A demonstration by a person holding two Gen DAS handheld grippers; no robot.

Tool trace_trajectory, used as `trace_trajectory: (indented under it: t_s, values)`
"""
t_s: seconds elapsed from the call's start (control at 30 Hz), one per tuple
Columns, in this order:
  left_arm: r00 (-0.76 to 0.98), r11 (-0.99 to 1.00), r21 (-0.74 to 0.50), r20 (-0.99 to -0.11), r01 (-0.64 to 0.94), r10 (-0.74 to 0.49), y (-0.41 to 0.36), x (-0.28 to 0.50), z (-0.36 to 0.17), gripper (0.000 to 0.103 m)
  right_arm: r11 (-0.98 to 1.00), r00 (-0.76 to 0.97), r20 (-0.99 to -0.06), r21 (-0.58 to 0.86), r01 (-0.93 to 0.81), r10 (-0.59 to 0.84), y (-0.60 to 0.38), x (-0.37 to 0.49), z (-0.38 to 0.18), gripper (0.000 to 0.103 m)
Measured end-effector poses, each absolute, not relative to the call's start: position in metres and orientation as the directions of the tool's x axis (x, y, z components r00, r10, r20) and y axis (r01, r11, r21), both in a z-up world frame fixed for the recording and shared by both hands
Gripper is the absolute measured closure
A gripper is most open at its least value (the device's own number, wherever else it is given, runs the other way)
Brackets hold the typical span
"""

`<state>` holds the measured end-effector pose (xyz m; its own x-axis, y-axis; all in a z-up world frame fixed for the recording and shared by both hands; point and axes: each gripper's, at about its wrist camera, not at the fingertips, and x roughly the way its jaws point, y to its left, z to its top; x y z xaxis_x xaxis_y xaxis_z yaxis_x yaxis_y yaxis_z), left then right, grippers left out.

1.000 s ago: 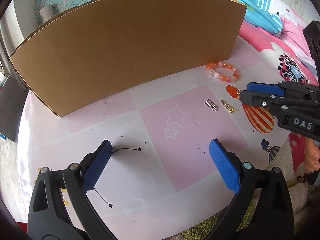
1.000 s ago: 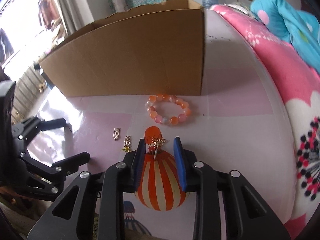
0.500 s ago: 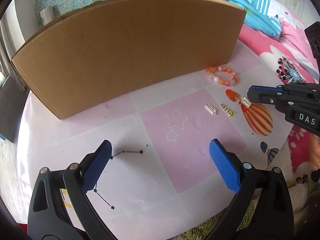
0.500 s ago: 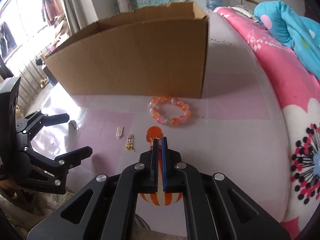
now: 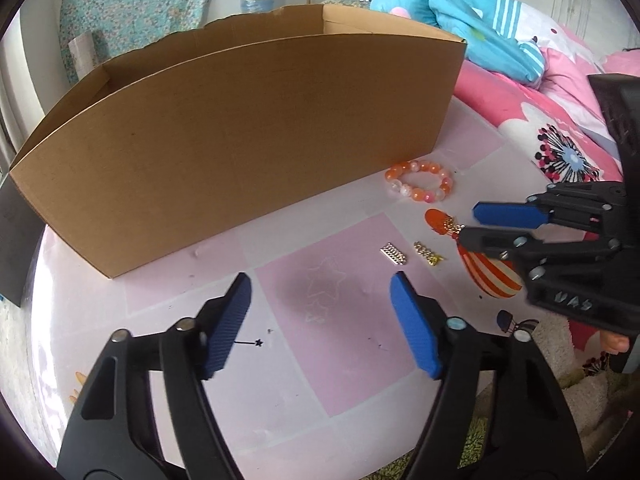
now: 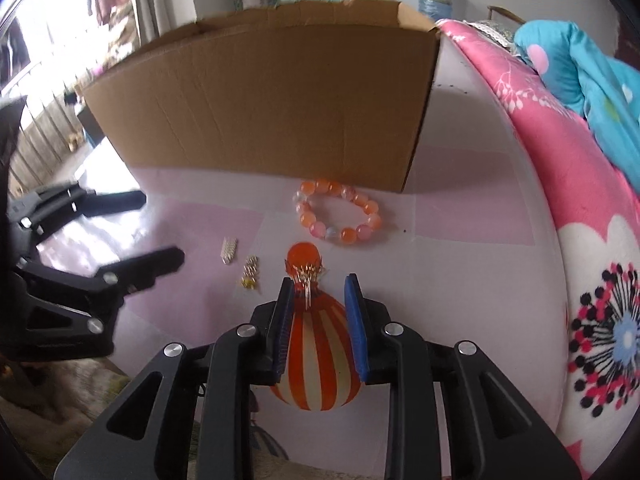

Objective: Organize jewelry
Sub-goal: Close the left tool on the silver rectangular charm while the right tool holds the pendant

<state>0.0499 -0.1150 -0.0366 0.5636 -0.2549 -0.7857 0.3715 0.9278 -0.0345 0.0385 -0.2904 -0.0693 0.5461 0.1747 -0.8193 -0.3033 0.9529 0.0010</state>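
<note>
Gold earring [image 6: 307, 280] lying lengthwise along right tongs [image 6: 319, 293], their jaws opening around it, left tongs [image 5: 320, 322] closing empty.

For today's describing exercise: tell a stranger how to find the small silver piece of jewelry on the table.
Start at the big cardboard box and come forward past its right end to the orange bead bracelet. Nearer than the bracelet lie two tiny pieces side by side. The silver piece is the left one, a flat ridged bar; its neighbour is gold.
</note>
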Motion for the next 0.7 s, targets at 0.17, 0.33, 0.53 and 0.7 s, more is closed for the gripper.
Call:
trace_trajectory:
  t_s: [0.17,0.33,0.53,0.7]
  values:
    - [0.559,0.917,-0.052,-0.779,0.396,-0.286,-0.12,0.052,-0.037,0.053,0.934,0.529,-0.828,-0.021,-0.356,0.183,-0.281,0.038,-0.067,0.1]
    - [0.557,0.909,-0.068,-0.771,0.41,-0.309,-0.123,0.056,-0.036,0.064,0.937,0.544,-0.818,-0.017,-0.349,0.188,-0.283,0.036,-0.065,0.101]
    - [0.549,0.888,-0.059,-0.766,0.456,-0.334,-0.134,0.058,-0.035,0.07,0.946,0.572,-0.803,-0.034,-0.323,0.167,-0.29,0.034,-0.06,0.101]
    - [0.534,0.868,-0.038,-0.774,0.496,-0.339,-0.148,0.06,-0.036,0.073,0.951,0.572,-0.803,-0.02,-0.309,0.169,-0.298,0.037,-0.062,0.101]
